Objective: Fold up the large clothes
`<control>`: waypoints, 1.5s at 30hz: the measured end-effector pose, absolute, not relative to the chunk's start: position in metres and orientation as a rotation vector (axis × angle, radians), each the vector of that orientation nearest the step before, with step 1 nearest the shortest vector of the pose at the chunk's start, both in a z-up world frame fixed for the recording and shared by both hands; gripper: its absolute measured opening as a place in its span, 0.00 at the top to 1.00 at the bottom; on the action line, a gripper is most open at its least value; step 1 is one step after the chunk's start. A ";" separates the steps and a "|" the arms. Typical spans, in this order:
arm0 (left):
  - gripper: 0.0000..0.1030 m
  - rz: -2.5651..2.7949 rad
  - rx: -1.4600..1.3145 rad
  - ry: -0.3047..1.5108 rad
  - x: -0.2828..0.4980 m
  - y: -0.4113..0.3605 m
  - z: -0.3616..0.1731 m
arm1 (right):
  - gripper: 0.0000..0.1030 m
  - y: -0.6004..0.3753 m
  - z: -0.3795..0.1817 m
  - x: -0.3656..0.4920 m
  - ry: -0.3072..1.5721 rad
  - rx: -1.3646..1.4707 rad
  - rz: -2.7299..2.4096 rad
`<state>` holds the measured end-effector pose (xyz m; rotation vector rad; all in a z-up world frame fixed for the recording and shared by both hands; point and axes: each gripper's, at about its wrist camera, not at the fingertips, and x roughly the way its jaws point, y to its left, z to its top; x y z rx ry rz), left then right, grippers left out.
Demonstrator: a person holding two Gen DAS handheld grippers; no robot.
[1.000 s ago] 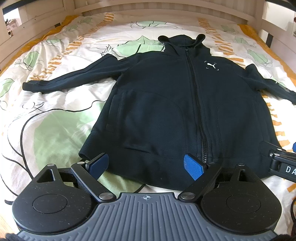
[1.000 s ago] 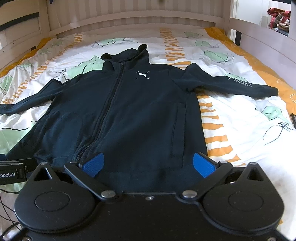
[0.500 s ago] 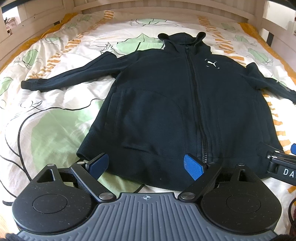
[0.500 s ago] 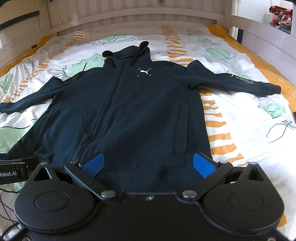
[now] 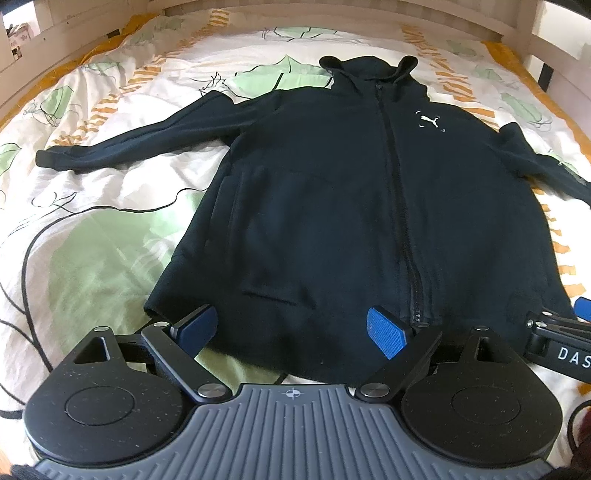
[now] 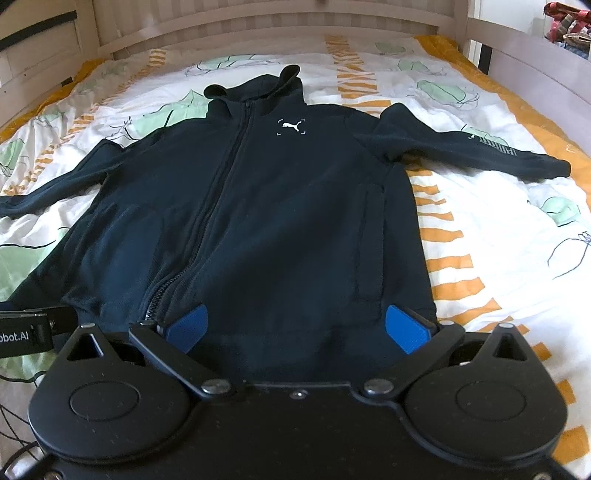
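A black zip-up hoodie (image 5: 332,206) lies flat and face up on the bed, hood at the far end, both sleeves spread out sideways; it also shows in the right wrist view (image 6: 280,206). My left gripper (image 5: 291,330) is open and empty, just above the left half of the hem. My right gripper (image 6: 297,328) is open and empty, just above the right half of the hem. The right gripper's side shows at the edge of the left wrist view (image 5: 561,343).
The bed is covered by a white quilt (image 5: 92,236) with green leaf and orange stripe print. A wooden headboard (image 6: 273,33) and side rails (image 6: 532,74) frame the bed. Black cables trail at the near left (image 6: 14,424).
Both views have shifted slightly; the hoodie sits a little lower and closer in frame. Both grippers stay open and the hoodie has not moved.
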<state>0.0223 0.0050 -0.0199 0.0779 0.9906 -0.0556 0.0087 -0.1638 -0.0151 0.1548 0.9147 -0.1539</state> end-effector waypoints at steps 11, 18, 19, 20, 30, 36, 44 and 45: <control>0.14 -0.040 0.062 1.016 0.049 0.009 -0.026 | 0.01 -0.162 -0.027 0.034 0.976 0.161 -0.139; 0.14 -0.058 -0.028 0.985 0.085 0.031 -0.021 | 0.01 -0.161 -0.028 0.063 1.001 0.172 -0.115; 0.14 -0.063 -0.047 0.976 0.091 0.035 -0.020 | 0.01 -0.161 -0.028 0.068 1.001 0.175 -0.109; 0.14 -0.071 -0.072 0.962 0.100 0.042 -0.018 | 0.01 -0.161 -0.028 0.074 1.000 0.180 -0.103; 0.14 -0.094 -0.154 0.833 0.179 0.110 -0.013 | 0.01 -0.158 -0.029 0.124 0.988 0.252 0.003; 0.14 0.038 -0.142 0.823 0.217 0.160 -0.022 | 0.01 -0.150 -0.031 0.150 0.978 0.301 0.076; 0.14 0.214 -0.219 0.875 0.255 0.231 -0.043 | 0.01 -0.125 -0.025 0.181 0.941 0.254 0.133; 0.14 0.237 -0.238 0.882 0.260 0.240 -0.046 | 0.01 -0.122 -0.025 0.186 0.938 0.249 0.139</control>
